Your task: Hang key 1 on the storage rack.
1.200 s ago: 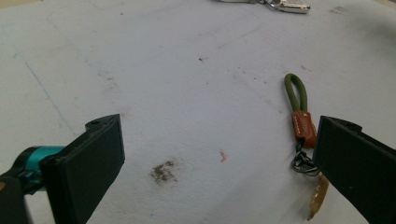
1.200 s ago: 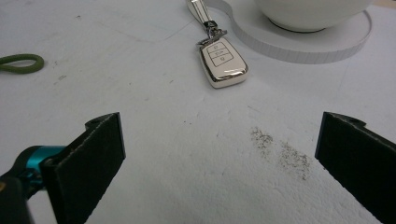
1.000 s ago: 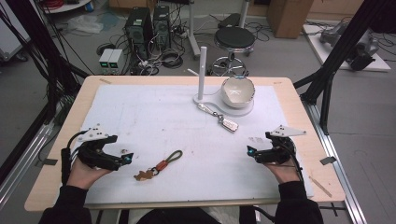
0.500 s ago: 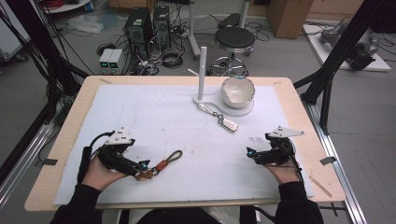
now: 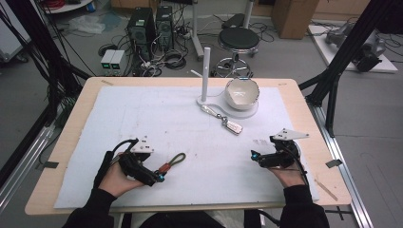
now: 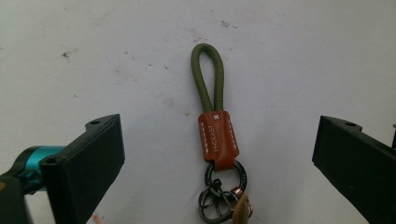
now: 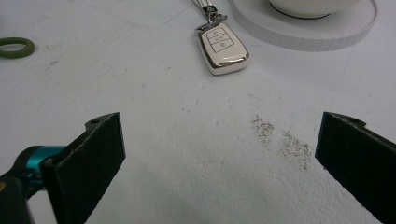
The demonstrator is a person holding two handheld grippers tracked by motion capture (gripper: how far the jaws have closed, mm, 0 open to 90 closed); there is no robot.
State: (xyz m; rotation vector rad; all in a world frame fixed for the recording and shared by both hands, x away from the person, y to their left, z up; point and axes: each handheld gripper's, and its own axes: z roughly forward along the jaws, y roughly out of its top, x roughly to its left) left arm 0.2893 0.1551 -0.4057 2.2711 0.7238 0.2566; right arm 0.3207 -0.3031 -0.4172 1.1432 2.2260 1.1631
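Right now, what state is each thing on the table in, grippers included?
Left gripper: open, jaws either side of the keychain, not touching it.
Right gripper: open, nothing between its jaws.
Keychain: lying flat on the mat, green loop pointing away, rings nearest the gripper.
Car key fob: lying flat, buttons up, by the stand's base.
Bowl: upright on the white stand base; contents cannot be told.
Post: upright.

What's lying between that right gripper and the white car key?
Nothing but bare white mat with a dark smudge, seen in the right gripper view, before the car key.
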